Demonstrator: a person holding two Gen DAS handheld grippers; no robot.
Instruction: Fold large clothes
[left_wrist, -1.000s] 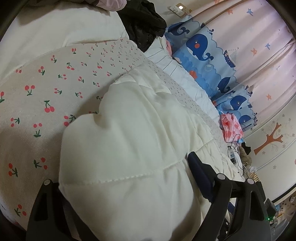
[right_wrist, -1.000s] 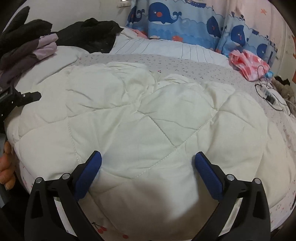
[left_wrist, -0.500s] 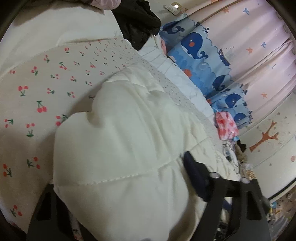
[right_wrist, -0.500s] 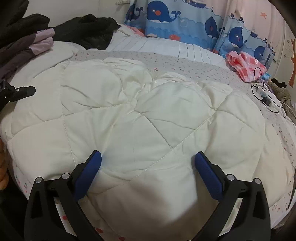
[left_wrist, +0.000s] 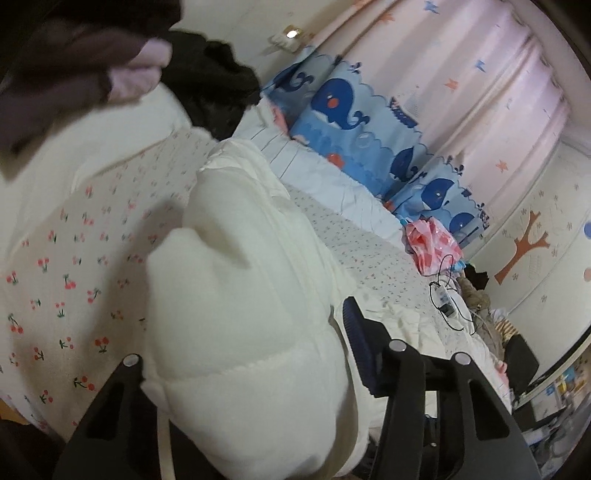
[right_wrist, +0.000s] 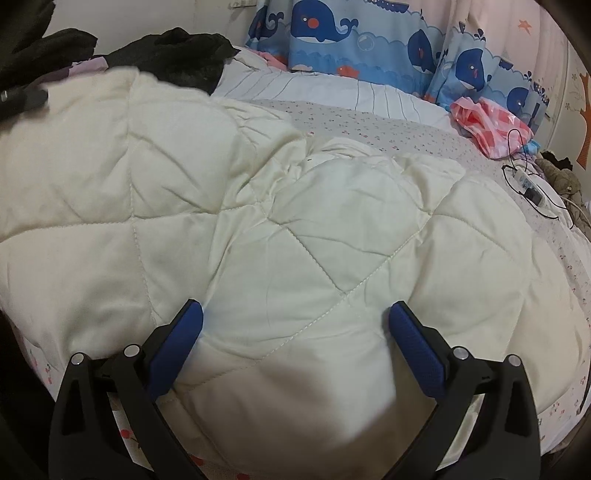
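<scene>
Left fingers closing on quilt, right fingers astride it

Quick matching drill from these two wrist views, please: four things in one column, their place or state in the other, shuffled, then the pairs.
1. left gripper
2. right gripper
3. black garment
4. pink plastic bag

A. by the whale curtain, near a cable
B. jaws wide, quilt beneath, nothing pinched
C. heaped at the bed's far side
D. jaws closing, quilt edge bunched between them

Pairs: 1-D, 2-B, 3-C, 4-A
</scene>
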